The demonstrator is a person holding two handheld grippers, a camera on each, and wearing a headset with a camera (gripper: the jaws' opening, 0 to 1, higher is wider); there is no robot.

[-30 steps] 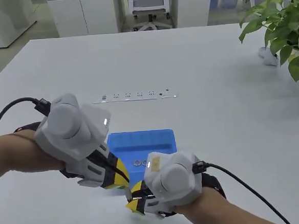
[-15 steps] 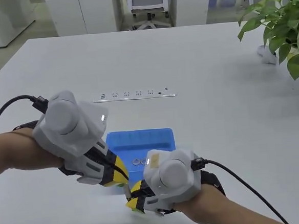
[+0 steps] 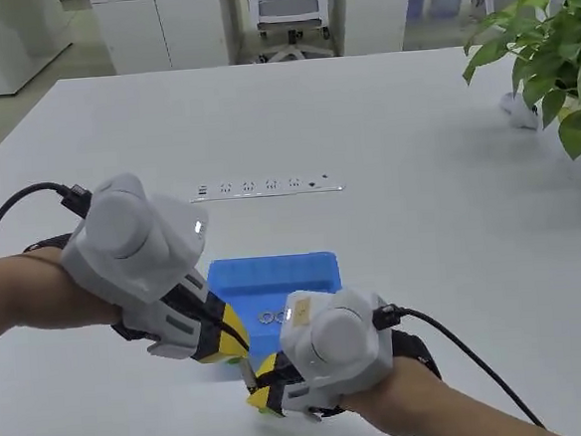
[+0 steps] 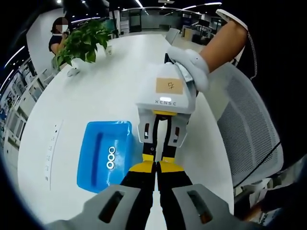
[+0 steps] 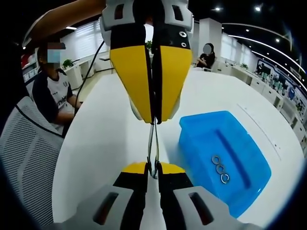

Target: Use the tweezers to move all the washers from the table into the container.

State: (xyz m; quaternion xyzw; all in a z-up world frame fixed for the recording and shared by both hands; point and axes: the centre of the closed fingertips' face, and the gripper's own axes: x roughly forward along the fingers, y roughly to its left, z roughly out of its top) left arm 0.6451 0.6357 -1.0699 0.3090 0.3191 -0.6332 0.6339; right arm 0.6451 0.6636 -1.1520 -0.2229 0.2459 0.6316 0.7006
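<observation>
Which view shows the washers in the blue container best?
The right gripper view: three washers lie large and unblocked in the container. The left gripper view shows all three smaller; the head view shows them tiny.

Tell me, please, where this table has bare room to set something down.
Bare table beyond the power strip to the far edge, and right of the container toward the plant. Crowded at the container's near side, where the left gripper and right gripper clamp the tweezers.

Washers (image 3: pixel 272 317) lie in the container (image 3: pixel 275 275) (on the table (image 3: pixel 384 132)), tweezers (image 5: pixel 152 143) beside it.
</observation>
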